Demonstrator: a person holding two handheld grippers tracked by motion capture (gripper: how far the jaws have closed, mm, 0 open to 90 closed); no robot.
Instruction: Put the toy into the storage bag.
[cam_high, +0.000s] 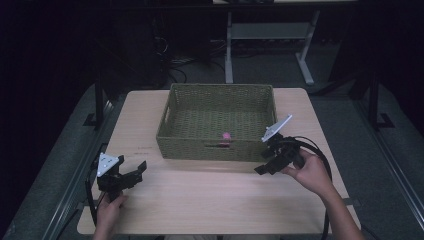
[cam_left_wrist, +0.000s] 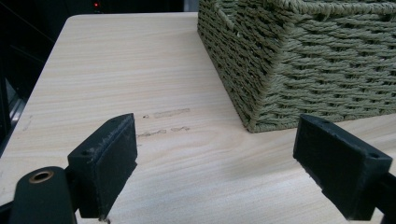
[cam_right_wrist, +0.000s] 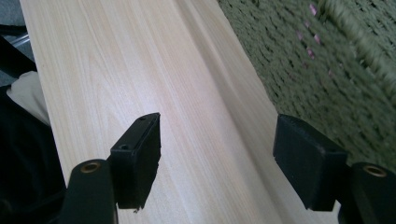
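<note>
A green woven basket (cam_high: 218, 95) stands at the middle back of the light wooden table (cam_high: 210, 195). A small pink object (cam_high: 226, 135) lies inside it near the front wall. My left gripper (cam_high: 134, 175) is held low at the table's left front, open and empty, with the basket's corner (cam_left_wrist: 261, 112) ahead of it to the right. My right gripper (cam_high: 265, 167) hovers in front of the basket's right front corner, open and empty. In the right gripper view the basket wall (cam_right_wrist: 299, 70) runs along the right, with pink flecks (cam_right_wrist: 312, 9) showing through the weave.
Faint pencil marks (cam_left_wrist: 163, 122) are on the tabletop left of the basket. A white desk frame (cam_high: 270, 40) and cables stand on the dark floor behind the table. A black cable (cam_high: 320, 155) loops from the right gripper over the person's hand.
</note>
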